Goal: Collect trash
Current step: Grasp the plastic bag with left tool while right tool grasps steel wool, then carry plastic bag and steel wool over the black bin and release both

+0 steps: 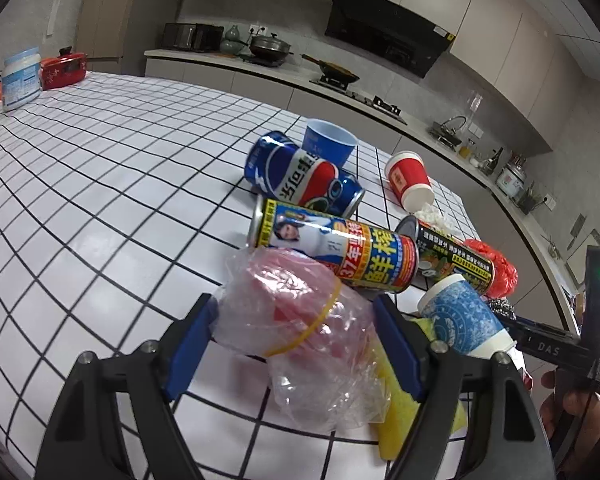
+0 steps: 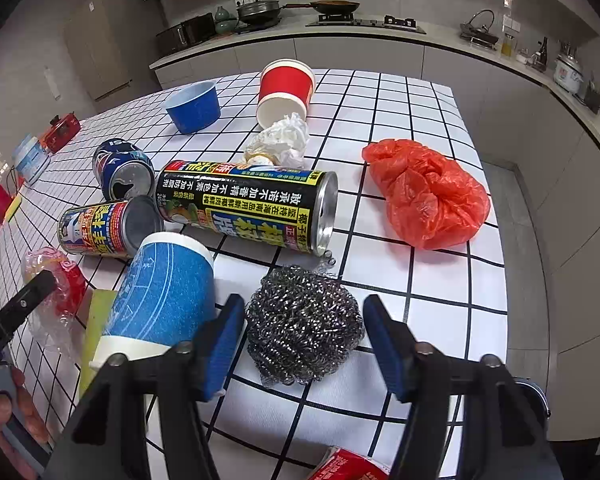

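Trash lies on a white grid-patterned table [image 1: 100, 184]. My left gripper [image 1: 296, 316] is open, its blue pads on either side of a crumpled clear plastic bag [image 1: 300, 332] with red and yellow inside; whether the pads touch it is unclear. My right gripper [image 2: 304, 324] is open around a steel wool scrubber [image 2: 304, 324], with gaps on both sides. Nearby lie a Pepsi can [image 1: 304, 174], a yellow-red can [image 1: 336, 250], a black can [image 2: 248, 204], a patterned blue paper cup [image 2: 164, 292], a red cup [image 2: 286, 92], a blue cup [image 2: 194, 106], a tissue wad [image 2: 280, 142] and an orange bag [image 2: 428, 192].
A yellow sponge [image 1: 396, 416] lies under the clear bag. A white tub [image 1: 20, 78] and a red pot [image 1: 64, 70] stand at the table's far left corner. The table's right edge [image 2: 496, 208] drops to the floor. A red packet [image 2: 348, 464] lies at the near edge. Kitchen counters run behind.
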`<state>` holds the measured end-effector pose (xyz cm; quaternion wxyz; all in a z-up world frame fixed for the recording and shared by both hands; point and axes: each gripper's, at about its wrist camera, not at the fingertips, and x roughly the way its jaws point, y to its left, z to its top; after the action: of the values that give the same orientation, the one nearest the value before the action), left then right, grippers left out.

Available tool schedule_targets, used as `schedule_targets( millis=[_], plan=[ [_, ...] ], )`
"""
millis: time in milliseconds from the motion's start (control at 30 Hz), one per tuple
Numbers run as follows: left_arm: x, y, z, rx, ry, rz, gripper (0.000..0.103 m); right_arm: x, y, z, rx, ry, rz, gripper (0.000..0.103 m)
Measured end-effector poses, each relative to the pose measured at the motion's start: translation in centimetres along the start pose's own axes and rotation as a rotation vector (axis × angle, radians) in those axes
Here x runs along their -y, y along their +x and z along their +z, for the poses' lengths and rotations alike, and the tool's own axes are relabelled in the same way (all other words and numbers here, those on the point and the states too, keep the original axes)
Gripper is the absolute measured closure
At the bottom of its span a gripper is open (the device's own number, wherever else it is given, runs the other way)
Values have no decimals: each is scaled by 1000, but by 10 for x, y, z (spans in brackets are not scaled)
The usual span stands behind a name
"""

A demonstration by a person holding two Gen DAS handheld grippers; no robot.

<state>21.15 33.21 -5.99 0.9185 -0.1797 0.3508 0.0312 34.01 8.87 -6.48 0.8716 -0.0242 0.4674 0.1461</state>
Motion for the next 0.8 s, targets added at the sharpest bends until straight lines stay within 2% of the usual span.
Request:
schedule_targets(
  millis=[200,400,433,567,800],
  plan=[
    [7,-4,2,13,51,41,23,0,2,2,-14,-7,4,45],
    [10,-6,-1,18,67,55,23,0,9,5,-58,-20,-13,38],
    [11,-7,0,20,73,58,23,0,9,4,-55,-22,-3,49],
    [15,-16,4,47,82,50,23,1,-2,4,-15,-12,16,53],
    [48,-31,13,97,136,-4,23,4,-47,5,80,-9,23,53]
  ],
)
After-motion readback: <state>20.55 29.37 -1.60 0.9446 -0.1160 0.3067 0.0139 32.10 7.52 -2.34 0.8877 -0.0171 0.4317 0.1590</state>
